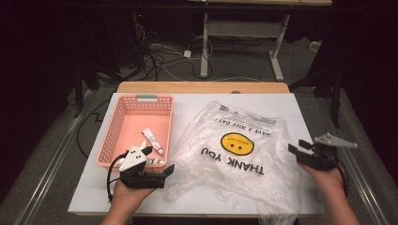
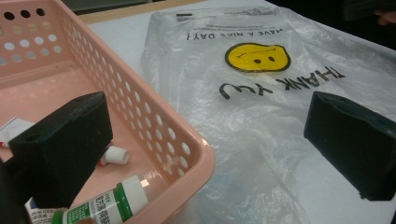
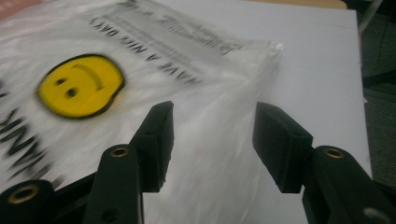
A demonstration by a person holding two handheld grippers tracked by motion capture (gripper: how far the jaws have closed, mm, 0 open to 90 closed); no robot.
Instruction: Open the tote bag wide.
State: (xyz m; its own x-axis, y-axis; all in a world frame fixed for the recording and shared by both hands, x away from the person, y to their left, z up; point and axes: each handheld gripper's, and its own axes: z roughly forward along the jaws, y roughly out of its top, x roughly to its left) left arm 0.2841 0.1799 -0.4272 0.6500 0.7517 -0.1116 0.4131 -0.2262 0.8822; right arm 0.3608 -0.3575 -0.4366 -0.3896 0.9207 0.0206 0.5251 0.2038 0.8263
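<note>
Right gripper (image 3: 212,135), jaws apart, above crinkled clear smiley-face bag (image 3: 140,84).

My high view looks down on the whole counter (image 1: 281,101); both gripper views sit low and close, sharing the smiley plastic bag (image 2: 261,102).
</note>
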